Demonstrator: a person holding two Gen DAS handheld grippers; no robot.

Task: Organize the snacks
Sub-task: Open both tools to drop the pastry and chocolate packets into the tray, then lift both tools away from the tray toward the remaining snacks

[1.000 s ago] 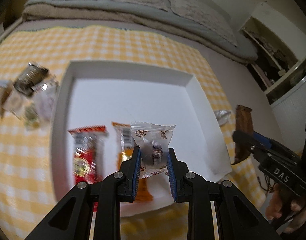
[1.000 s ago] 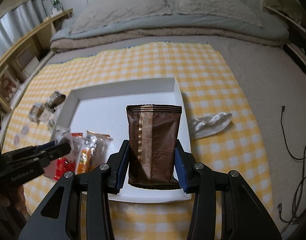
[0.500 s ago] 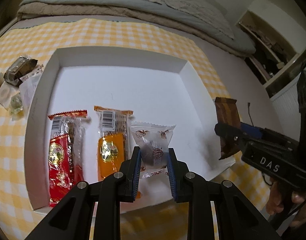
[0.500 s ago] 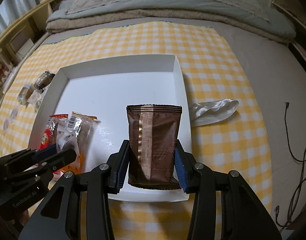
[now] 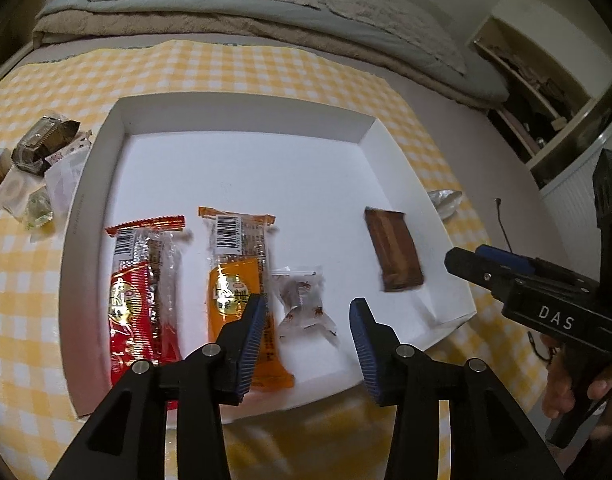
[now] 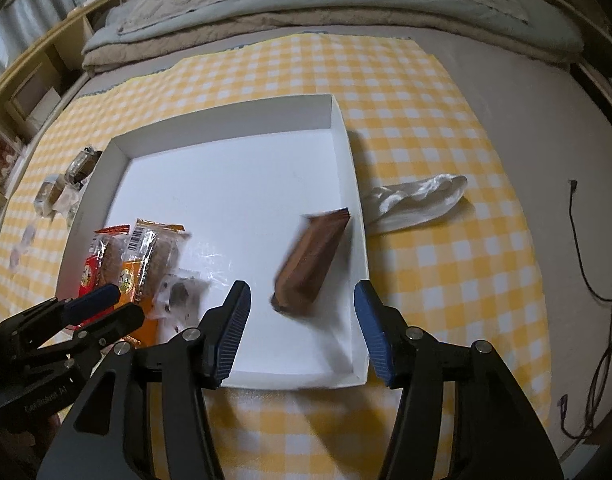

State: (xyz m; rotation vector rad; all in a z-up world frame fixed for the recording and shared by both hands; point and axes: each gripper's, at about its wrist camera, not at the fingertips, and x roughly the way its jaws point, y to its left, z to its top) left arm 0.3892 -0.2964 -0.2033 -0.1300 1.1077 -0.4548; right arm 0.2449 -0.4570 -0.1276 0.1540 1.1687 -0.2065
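Both jaws just opened, empty; clear candy (image 5: 303, 300) and brown packet (image 6: 312, 258) released ahead: light, crinkly, grasped across flat middles.

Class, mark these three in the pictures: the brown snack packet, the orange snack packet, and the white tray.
brown snack packet (image 6: 310, 260), right wrist view, middle of its face.
orange snack packet (image 5: 241, 276), left wrist view, on the label.
white tray (image 5: 241, 124), left wrist view, far wall.
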